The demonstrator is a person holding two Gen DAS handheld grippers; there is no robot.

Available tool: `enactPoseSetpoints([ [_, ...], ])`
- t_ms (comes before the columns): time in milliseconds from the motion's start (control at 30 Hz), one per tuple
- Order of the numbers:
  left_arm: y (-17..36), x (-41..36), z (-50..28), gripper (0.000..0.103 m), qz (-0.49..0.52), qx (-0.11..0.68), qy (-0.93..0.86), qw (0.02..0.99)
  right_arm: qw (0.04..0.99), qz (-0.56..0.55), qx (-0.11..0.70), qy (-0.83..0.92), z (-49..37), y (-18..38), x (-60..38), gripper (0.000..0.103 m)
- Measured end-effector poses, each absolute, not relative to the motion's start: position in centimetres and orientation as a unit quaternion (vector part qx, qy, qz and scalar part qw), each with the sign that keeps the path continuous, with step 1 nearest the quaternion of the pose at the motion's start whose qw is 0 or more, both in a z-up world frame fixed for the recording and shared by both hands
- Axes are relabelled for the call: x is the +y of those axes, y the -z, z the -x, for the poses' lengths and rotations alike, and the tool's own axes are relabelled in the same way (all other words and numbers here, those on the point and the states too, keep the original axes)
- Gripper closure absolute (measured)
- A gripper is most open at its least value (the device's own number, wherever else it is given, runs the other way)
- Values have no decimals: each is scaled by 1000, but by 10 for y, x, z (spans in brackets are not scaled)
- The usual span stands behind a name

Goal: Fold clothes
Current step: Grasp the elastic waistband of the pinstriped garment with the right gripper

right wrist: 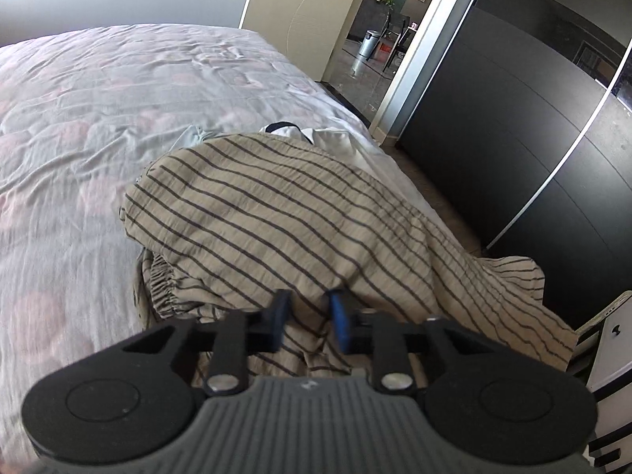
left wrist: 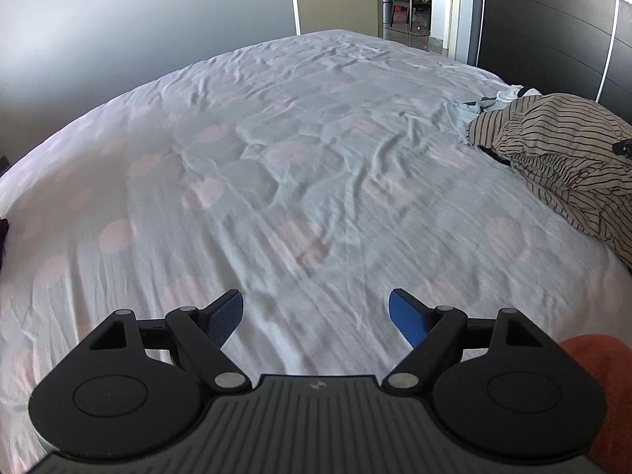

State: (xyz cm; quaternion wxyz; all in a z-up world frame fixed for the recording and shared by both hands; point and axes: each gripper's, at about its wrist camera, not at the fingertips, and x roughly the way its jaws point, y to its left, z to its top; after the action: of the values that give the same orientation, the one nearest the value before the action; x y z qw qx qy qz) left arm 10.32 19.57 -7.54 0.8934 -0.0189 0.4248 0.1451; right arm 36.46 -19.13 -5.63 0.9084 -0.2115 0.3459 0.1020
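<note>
So the right gripper (right wrist: 306, 318) has its fingers pinched onto a fold of the striped beige garment (right wrist: 300, 213), which sits bunched up along the right edge of the bed (right wrist: 79, 158), partly spilling over the side. Left gripper (left wrist: 316, 318) hangs over bare sheet with fingers spread wide, holding nothing, well apart from that pile (left wrist: 565, 158).

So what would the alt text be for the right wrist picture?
The right gripper is closing on a fold of a striped garment heaped at the edge of a bed. A white garment peeks out behind it; dark wardrobe doors and an open doorway lie beyond.
</note>
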Motion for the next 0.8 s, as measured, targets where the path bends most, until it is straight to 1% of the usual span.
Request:
enactPoseSetpoints([
  [33,76,200,-98,7,20,425,-149,892,910,211,341,-105,-363,53,-190,97],
  [233,69,226,-66,7,33,414,-183,891,927,194,284,-151,-339,-1,-163,99],
  [400,53,247,-35,7,54,385,-212,897,929,200,210,-230,-294,-61,-103,100],
  [600,38,272,3,7,82,348,-255,898,904,201,129,-355,-218,-122,-10,100],
  [800,19,305,45,7,113,304,-320,890,847,178,69,-497,-126,-152,81,100],
])
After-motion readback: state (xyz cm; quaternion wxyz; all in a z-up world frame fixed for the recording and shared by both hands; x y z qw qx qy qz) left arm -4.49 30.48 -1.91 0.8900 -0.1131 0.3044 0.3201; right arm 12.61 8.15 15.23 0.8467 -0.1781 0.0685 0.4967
